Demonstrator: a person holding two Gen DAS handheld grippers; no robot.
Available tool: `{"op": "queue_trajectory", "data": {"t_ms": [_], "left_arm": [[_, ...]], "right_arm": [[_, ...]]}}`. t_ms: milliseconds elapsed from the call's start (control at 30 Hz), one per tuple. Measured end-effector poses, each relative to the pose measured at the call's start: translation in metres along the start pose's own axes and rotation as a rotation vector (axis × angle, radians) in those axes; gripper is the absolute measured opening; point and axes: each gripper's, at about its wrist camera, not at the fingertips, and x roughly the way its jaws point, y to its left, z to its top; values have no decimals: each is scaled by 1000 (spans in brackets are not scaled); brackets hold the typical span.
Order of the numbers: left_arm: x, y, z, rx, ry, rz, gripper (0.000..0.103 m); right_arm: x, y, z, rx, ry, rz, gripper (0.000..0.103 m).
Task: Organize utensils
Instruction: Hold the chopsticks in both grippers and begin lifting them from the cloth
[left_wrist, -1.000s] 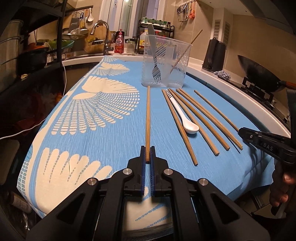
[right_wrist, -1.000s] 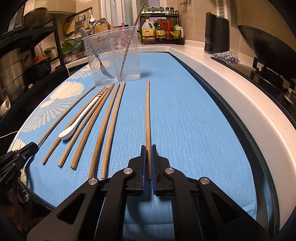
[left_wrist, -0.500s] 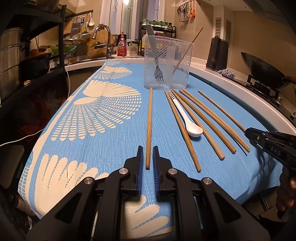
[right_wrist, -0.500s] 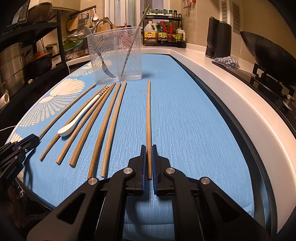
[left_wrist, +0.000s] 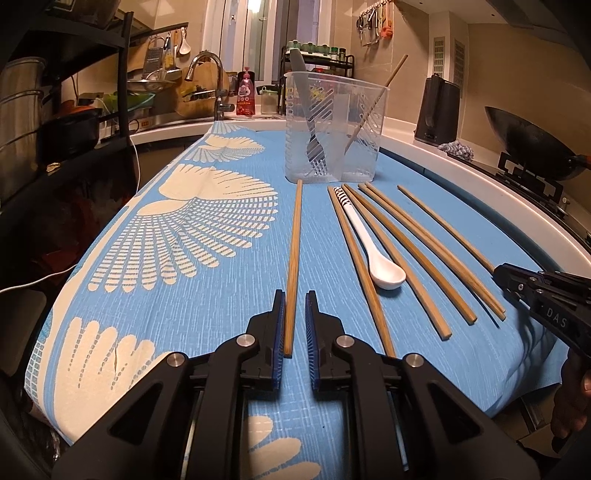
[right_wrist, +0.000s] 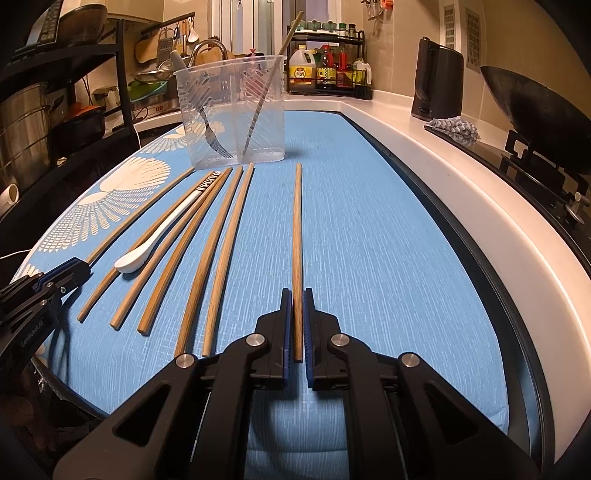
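Blue cloth (right_wrist: 369, 258), chopstick (right_wrist: 297, 240) clamped between right jaws

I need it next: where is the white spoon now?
In the left wrist view, the white spoon lies right of centre on the blue cloth, among the loose chopsticks.

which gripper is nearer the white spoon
Left. The left gripper, jaws just opened around the leftmost chopstick, sits one chopstick left of the white spoon; the right gripper, clamping the rightmost chopstick, is several chopsticks farther right.
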Motion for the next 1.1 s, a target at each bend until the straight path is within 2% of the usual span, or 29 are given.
{"op": "queue_trajectory", "data": {"t_ms": [900,1100], "left_arm": [[-4,-3,0,17,-3,-12,11],[-4,-3,1,16,4,-30,6]], "right_arm": [[5,0,4,1,2,-1,6],[2,1,3,0,8,9,6]]}}
